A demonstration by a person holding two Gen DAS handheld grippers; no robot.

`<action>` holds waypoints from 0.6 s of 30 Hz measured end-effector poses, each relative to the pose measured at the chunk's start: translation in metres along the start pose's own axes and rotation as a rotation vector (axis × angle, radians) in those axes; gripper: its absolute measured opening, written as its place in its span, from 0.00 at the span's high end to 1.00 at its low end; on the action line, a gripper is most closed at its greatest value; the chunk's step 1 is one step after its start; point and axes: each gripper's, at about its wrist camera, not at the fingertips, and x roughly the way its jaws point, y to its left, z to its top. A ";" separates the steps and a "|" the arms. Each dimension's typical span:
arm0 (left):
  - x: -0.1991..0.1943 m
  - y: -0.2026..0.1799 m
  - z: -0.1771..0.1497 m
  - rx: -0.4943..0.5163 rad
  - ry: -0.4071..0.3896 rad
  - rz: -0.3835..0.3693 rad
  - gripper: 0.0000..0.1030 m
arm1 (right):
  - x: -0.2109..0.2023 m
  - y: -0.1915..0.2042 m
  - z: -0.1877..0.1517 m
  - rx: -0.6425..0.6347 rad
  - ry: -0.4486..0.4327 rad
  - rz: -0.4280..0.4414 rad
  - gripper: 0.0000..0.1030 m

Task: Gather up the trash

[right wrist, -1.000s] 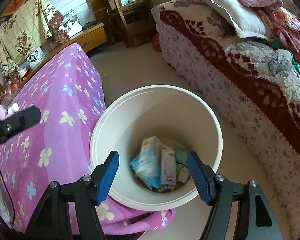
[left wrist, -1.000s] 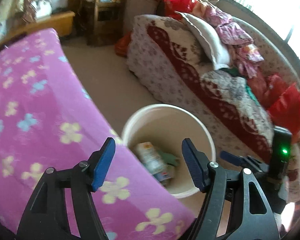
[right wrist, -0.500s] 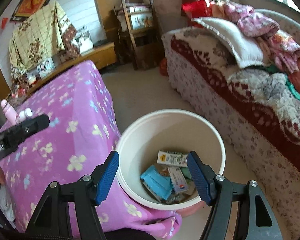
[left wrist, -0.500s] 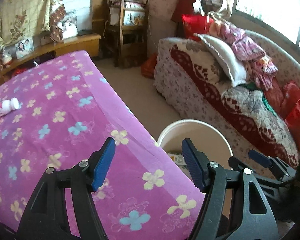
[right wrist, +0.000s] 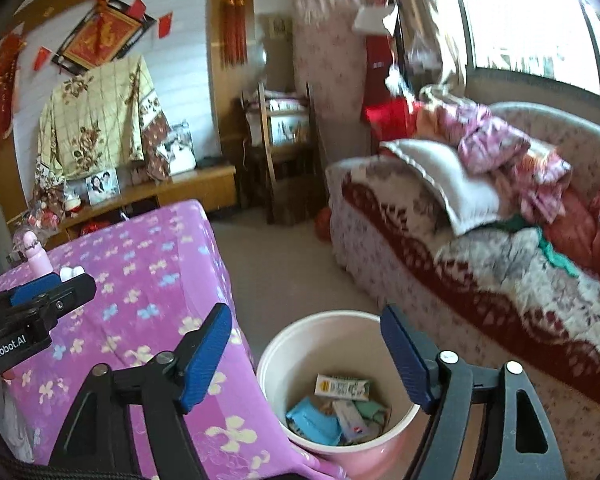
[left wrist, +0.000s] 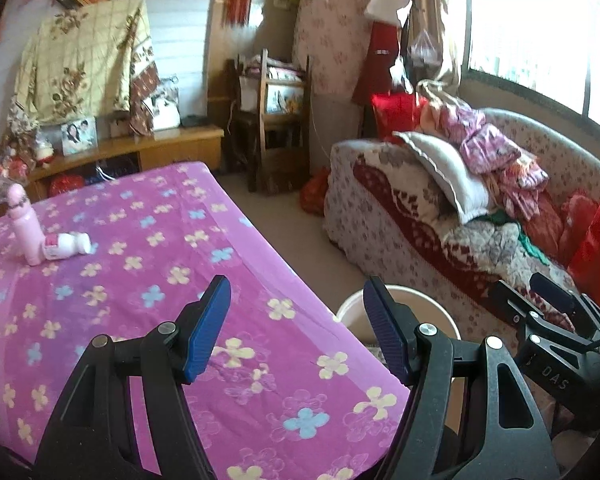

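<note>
Left wrist view: the left gripper [left wrist: 296, 332] has its jaws spread wide and released, gripping nothing, above the near edge of the bench [left wrist: 148, 248] with its purple flowered cloth. Far left on it, a pink bottle [left wrist: 25, 227] stands upright, and a small white bottle [left wrist: 68, 245] lies beside it, cap pointing right.

Right wrist view: the right gripper [right wrist: 306, 354] is likewise wide apart and bare, over the white bin [right wrist: 332, 322] on the floor right of the bench. Flat packets of trash [right wrist: 336, 408] lie inside.
</note>
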 end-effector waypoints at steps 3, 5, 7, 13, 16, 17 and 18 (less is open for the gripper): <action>-0.015 0.006 -0.001 -0.006 -0.026 0.006 0.34 | -0.015 0.007 0.003 -0.013 -0.037 0.001 0.27; -0.022 0.008 -0.001 -0.008 -0.044 0.008 0.34 | -0.026 0.011 0.006 -0.017 -0.060 0.008 0.27; -0.029 0.010 -0.001 -0.008 -0.062 0.018 0.34 | -0.034 0.014 0.006 -0.015 -0.078 0.013 0.24; -0.050 0.007 -0.001 0.018 -0.132 0.046 0.34 | -0.054 0.022 0.008 -0.026 -0.128 0.010 0.17; -0.055 0.006 -0.001 0.027 -0.149 0.047 0.34 | -0.060 0.024 0.009 -0.030 -0.137 0.015 0.17; -0.056 0.006 -0.001 0.028 -0.152 0.048 0.34 | -0.062 0.025 0.009 -0.029 -0.145 0.014 0.17; -0.056 0.006 -0.001 0.027 -0.152 0.047 0.34 | -0.064 0.024 0.010 -0.028 -0.149 0.012 0.17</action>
